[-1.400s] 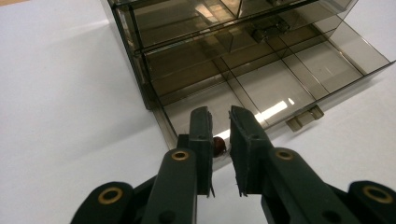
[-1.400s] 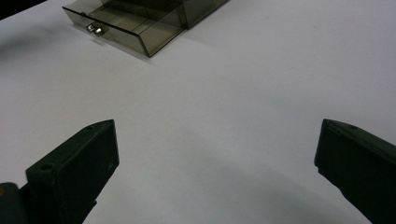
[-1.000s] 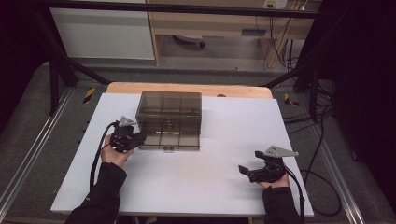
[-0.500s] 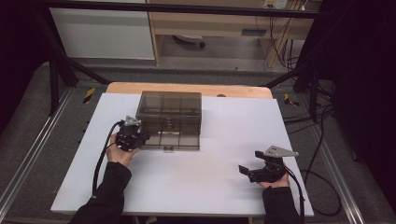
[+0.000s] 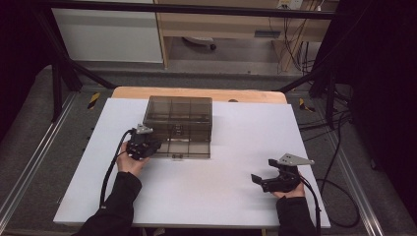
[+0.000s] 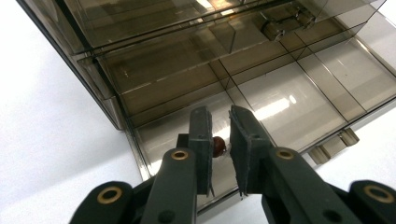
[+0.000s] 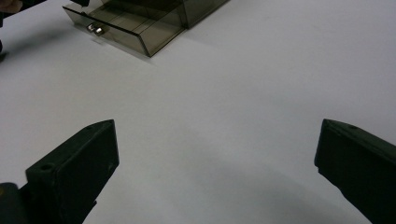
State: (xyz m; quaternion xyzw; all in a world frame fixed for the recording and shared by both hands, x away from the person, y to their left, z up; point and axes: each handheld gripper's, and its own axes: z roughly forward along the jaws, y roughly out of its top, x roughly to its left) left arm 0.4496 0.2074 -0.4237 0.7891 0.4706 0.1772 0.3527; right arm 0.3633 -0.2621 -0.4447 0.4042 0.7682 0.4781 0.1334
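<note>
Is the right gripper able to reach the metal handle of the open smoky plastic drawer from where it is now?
Probably yes. The right gripper stands open, and bare white table lies between it and the metal handle on the drawer front. The left gripper works at the other corner.

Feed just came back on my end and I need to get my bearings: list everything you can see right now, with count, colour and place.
drawer box: one, smoky translucent brown, far middle of the table, bottom drawer pulled out, with dividers
small object: one, reddish-brown, between the left gripper's jaws over the open drawer; too small to identify
table: one, white top, wooden edge at the far side
left gripper: one, black, over the drawer's left end, jaws nearly together around the small object
right gripper: one, black, near right of the table, jaws wide open, holding nothing
</note>
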